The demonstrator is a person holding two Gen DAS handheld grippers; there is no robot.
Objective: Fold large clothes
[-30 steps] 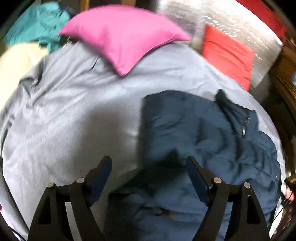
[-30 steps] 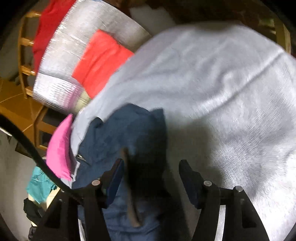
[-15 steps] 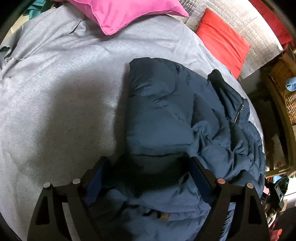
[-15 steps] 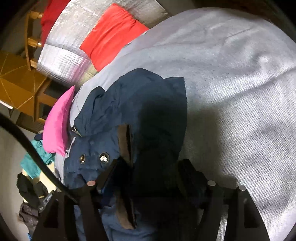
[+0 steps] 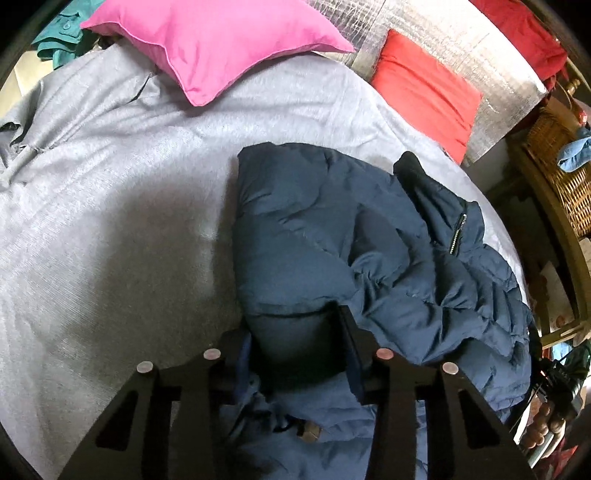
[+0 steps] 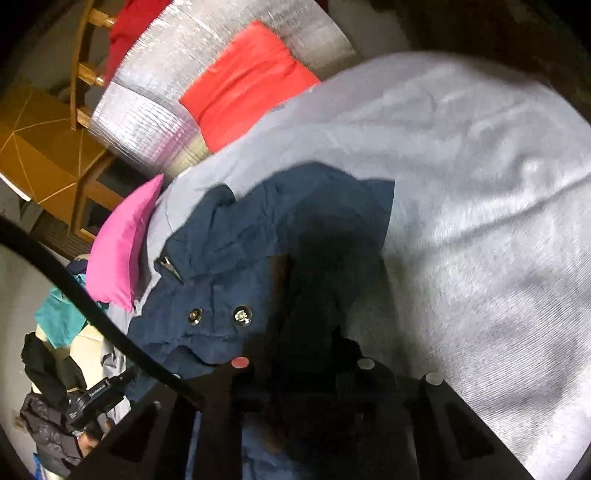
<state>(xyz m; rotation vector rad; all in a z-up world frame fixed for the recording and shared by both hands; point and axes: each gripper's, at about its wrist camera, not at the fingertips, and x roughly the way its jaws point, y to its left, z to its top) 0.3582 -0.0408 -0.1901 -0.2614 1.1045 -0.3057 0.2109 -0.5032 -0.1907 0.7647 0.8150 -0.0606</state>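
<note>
A navy puffer jacket (image 5: 362, 258) lies crumpled on a grey bedsheet (image 5: 110, 221), its zipper at the right side. My left gripper (image 5: 291, 332) is closed around a bunched fold of the jacket's near edge, with fabric filling the gap between its fingers. In the right wrist view the same jacket (image 6: 236, 266) shows two metal snaps. My right gripper (image 6: 303, 354) is closed on a dark fold of the jacket, its fingers mostly in shadow.
A pink pillow (image 5: 210, 40) lies at the head of the bed, a red cushion (image 5: 424, 88) against a silver quilted pad (image 5: 461, 37). A wicker basket (image 5: 561, 158) stands at the right. Teal clothes (image 5: 59, 33) lie far left. A wooden chair (image 6: 85, 74) stands beyond the bed.
Both grippers came down onto the jacket's near edge and closed on folds of it. They were open above it one second ago.
</note>
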